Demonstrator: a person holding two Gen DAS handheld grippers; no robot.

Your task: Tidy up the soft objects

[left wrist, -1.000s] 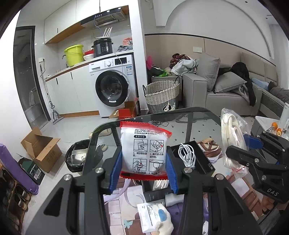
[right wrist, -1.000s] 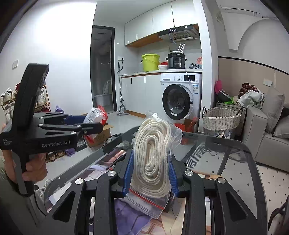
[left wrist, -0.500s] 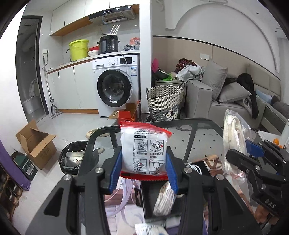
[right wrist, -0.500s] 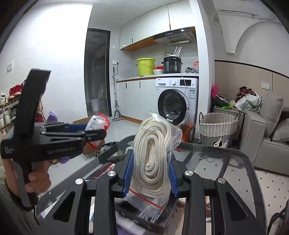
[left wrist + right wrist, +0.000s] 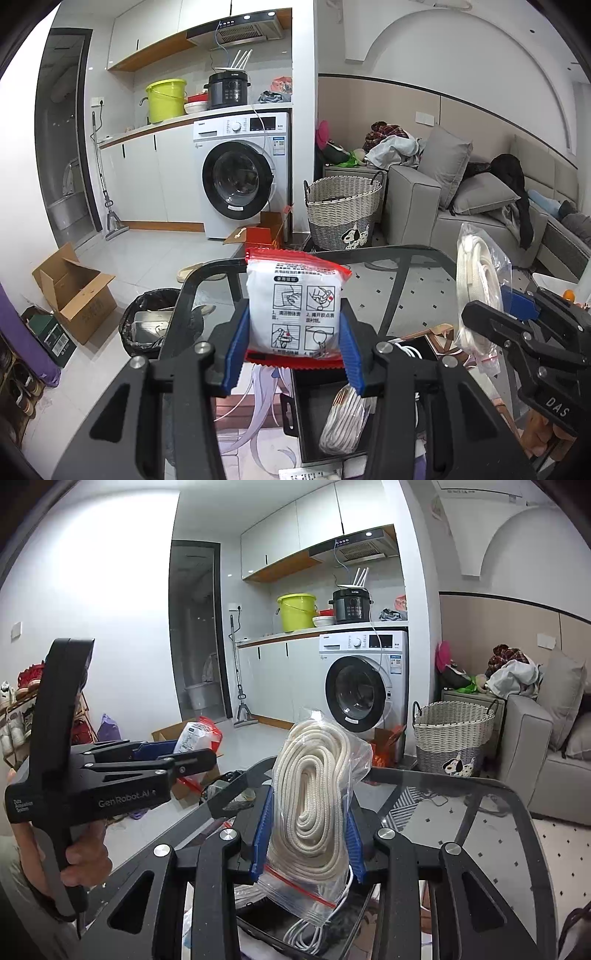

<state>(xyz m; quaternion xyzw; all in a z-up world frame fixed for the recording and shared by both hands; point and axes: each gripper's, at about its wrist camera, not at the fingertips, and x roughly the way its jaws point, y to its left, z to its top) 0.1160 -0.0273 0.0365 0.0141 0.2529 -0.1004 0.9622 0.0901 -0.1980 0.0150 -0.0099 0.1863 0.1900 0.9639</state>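
Left tool (image 5: 293,345) clamping a white packet (image 5: 293,306), right tool (image 5: 308,843) a bagged rope (image 5: 314,805), above a glass table (image 5: 480,812).

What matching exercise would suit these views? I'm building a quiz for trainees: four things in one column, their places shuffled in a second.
Things:
1. red-edged packet
2. rope bag
3. yellow bucket
4. wicker basket

Places:
A. on the counter, left of the black cooker
B. on the floor beside the sofa
C. between the left gripper's pads
D. between the right gripper's pads

Pairs: 1-C, 2-D, 3-A, 4-B
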